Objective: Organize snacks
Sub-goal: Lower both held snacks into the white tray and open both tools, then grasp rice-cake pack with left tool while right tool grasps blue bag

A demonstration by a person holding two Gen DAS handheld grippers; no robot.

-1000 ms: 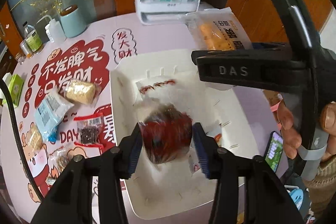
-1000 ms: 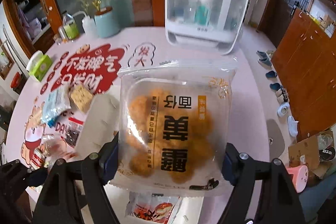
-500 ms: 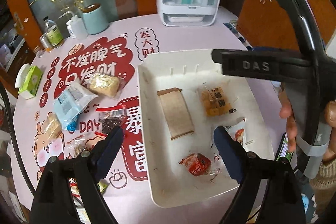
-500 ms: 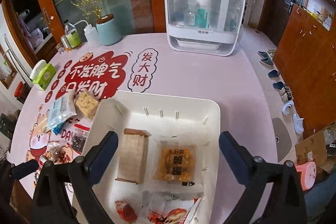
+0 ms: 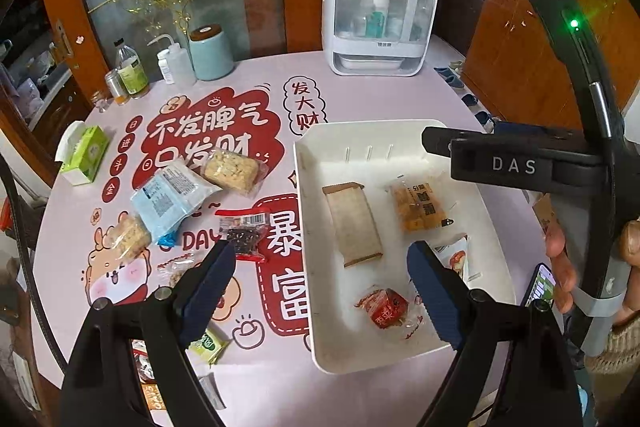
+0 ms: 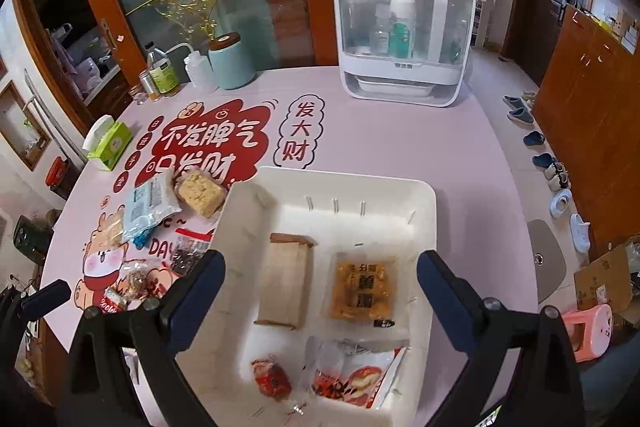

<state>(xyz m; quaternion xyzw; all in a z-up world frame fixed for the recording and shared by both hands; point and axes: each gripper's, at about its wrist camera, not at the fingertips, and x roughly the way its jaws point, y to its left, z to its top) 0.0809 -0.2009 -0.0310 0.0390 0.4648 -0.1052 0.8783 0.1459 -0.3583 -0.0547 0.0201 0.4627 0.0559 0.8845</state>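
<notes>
A white tray on the pink table holds a brown flat packet, an orange snack pack, a small red wrapped snack and a red-and-white bag. My left gripper is open and empty above the tray's left edge. My right gripper is open and empty above the tray; its body shows in the left wrist view. Several loose snacks lie left of the tray: a blue pack, a yellow cake, a dark packet.
A white clear-fronted storage box stands at the table's far side. A teal canister, bottles and a green tissue box sit at the far left. More small packets lie near the front left edge.
Both grippers have let go: the red snack and the orange pack now lie in the tray. Both grippers have opened wide and pulled back and up from the tray.
</notes>
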